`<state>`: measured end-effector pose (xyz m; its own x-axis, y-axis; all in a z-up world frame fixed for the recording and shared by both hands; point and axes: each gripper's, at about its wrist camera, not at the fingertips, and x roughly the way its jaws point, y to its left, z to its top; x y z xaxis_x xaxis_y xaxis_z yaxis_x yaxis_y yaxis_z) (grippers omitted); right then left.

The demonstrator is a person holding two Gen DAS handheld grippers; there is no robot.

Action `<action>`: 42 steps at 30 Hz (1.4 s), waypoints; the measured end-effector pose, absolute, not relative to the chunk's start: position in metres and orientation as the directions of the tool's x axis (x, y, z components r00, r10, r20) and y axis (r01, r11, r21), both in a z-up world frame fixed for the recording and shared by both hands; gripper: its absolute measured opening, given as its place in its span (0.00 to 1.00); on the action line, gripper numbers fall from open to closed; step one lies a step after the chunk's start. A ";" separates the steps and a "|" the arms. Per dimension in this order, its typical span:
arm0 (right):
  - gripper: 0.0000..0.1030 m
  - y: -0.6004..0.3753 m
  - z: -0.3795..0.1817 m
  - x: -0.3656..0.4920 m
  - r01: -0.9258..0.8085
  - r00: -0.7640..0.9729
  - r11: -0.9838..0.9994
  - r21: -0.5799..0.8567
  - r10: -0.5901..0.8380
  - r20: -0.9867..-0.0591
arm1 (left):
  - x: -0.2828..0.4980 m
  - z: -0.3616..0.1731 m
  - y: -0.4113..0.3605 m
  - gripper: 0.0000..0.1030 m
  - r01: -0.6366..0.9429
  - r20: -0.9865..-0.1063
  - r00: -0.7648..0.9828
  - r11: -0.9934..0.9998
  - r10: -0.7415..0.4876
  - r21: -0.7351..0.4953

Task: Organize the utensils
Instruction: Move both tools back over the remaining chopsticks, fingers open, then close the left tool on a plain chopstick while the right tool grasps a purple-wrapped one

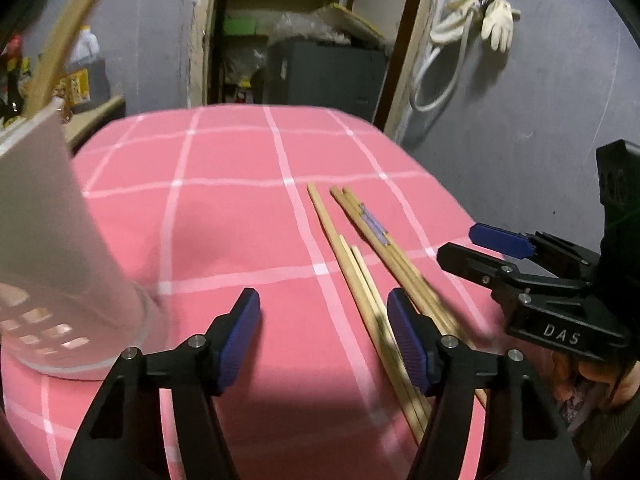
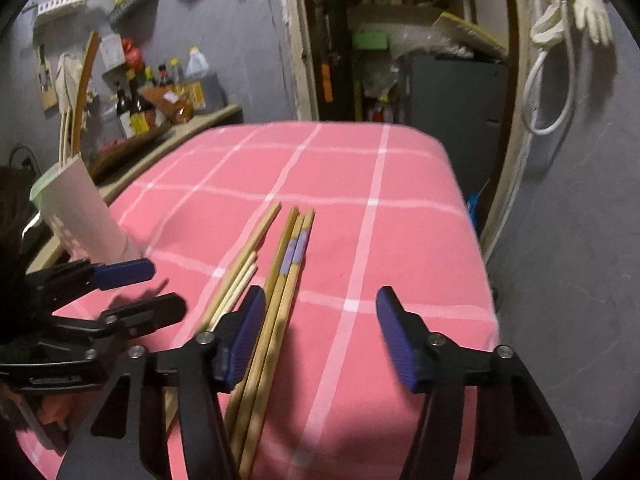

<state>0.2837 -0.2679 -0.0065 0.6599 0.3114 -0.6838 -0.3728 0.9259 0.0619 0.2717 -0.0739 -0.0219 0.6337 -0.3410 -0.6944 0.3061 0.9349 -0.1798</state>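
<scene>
Two loose bunches of wooden chopsticks lying lengthwise on the pink checked worktop, centre-right in the left wrist view, centre-left in the right wrist view, one pair marked with a purple band. Left hand-held gripper about half open, nothing between the pads, its right-hand pad sitting over the plain sticks. Right hand-held gripper also roughly half open and empty, its left-hand pad sitting over the banded bunch's edge, most of the gap over bare cloth. Probably best to shift each gripper sideways so a whole bunch lands between the pads, then pinch near the middle so the sticks don't fan out or pivot. White perforated utensil holder at the left edge, already carrying a few long wooden handles, looks like the drop-off; tall and narrow, so easy to tip when feeding sticks in. Grippers close together, so a clash seems possible. Cluttered bottle shelf upper left, gloves hanging upper right, both well clear.
</scene>
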 end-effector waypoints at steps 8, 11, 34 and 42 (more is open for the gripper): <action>0.43 -0.263 -0.015 0.292 -0.384 0.604 0.922 0.055 0.296 -0.740 | 0.288 -0.034 -0.083 0.37 0.318 -0.745 0.580 0.934 -0.329 -0.165; 0.41 -0.263 -0.017 0.295 -0.388 0.589 0.920 0.060 0.297 -0.752 | 0.294 -0.037 -0.088 0.32 0.313 -0.750 0.579 0.936 -0.320 -0.157; 0.25 -0.240 -0.023 0.351 -0.391 0.524 0.918 0.064 0.280 -0.805 | 0.333 -0.032 -0.088 0.14 0.252 -0.777 0.543 0.944 -0.319 -0.211; 0.06 -0.248 -0.023 0.359 -0.350 0.480 0.918 0.185 0.346 -0.806 | 0.339 -0.030 -0.082 0.05 0.233 -0.785 0.522 0.941 -0.333 -0.244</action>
<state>0.3586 -0.2481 -0.0235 0.4804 0.3459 -0.8059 -0.3502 0.9182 0.1853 0.3386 -0.0815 -0.0297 0.5223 -0.3332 -0.7850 0.2335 0.9412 -0.2441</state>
